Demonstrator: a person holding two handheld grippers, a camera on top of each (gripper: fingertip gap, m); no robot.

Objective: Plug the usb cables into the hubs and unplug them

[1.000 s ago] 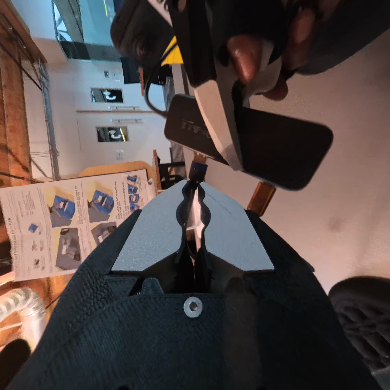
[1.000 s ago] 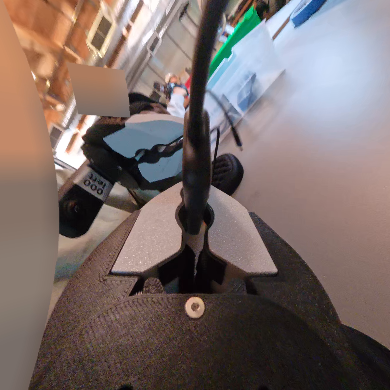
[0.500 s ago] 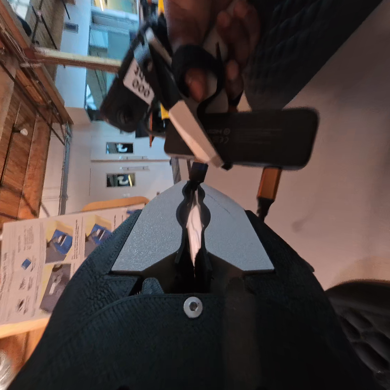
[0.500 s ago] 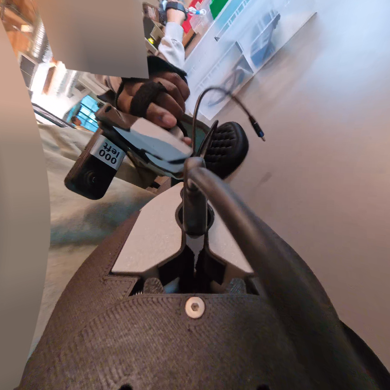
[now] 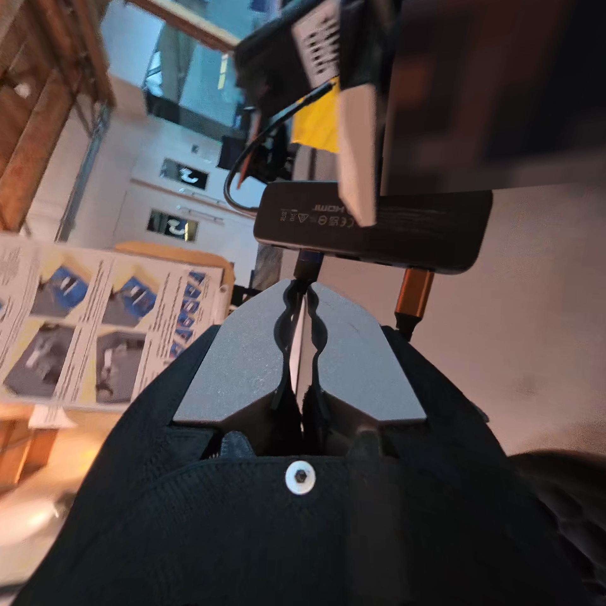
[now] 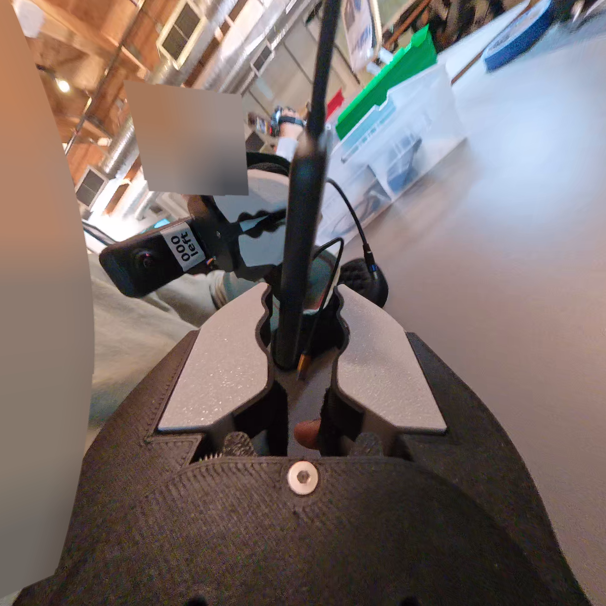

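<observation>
Left gripper pinching blue-tipped plug seated in hub; right gripper spreading, hub edge-on between its fingers.

We see our right gripper with jaws parted around the dark hub (edge-on), an orange plug beside it, the left gripper beyond.
</observation>
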